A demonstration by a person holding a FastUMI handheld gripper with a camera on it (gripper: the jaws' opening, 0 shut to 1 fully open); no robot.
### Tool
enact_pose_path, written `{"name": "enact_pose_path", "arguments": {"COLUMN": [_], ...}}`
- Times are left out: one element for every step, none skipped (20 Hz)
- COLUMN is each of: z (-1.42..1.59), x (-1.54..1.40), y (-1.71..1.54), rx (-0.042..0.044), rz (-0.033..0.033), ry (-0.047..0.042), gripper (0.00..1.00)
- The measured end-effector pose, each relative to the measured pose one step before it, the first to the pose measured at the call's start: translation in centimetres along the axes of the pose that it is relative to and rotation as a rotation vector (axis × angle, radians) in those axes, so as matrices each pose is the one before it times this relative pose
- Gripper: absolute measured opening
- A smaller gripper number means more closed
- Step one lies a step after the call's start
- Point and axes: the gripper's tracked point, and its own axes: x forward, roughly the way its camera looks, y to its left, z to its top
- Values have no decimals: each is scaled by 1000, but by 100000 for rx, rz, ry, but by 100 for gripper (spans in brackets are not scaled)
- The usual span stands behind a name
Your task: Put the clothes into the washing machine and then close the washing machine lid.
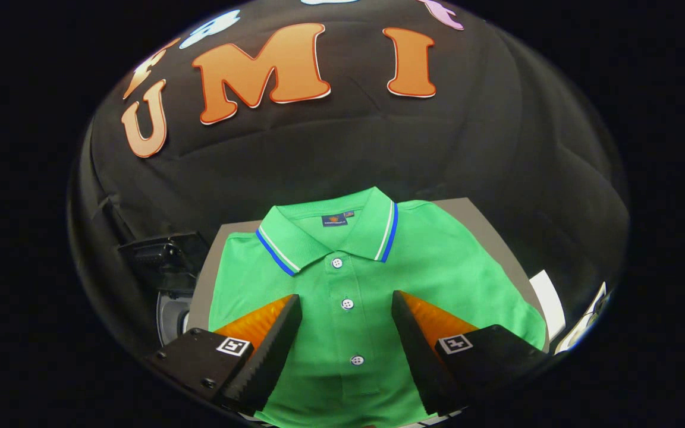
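The claw point(347, 300) is hanging wide open and holding nothing; the shirt point(437, 267) is lying flat on the surface point(478, 215) beneath and beyond its fingers. Loading and lid-closing are both waiting.

The green polo shirt's point(342, 279) hem and sleeves lie hidden behind the hand-held gripper's point(347, 303) fingers.
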Motion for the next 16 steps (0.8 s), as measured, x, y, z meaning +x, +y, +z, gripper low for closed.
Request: {"name": "enact_pose_path", "arguments": {"z": [-42,-154,170,-142,45,9,-8,67,-26,-22,-227,164,1,-122,156,-14], "x": [112,-72,-19,82,-67,26,-71,106,8,-37,286,-414,87,-36,-125,74], "y": [-9,-8,26,-2,110,135,89,79,115,-98,363,-37,249,6,122,33], "rx": [-207,-514,-441,-591,-393,-565,-82,-228,-680,-429,-748,-1425,-1053,-640,-1071,-771], "rz": [52,-10,-251,-245,84,-339,35,83,442,336,846,344,633,9,794,872], "ry": [1397,1462,802,1481,794,1263,1099,959,876,788,1081,1482,1693,1813,1189,1492], "gripper": [99,99,99,99,100,100,99,97,96,94,93,88,83,78,72,69]}}
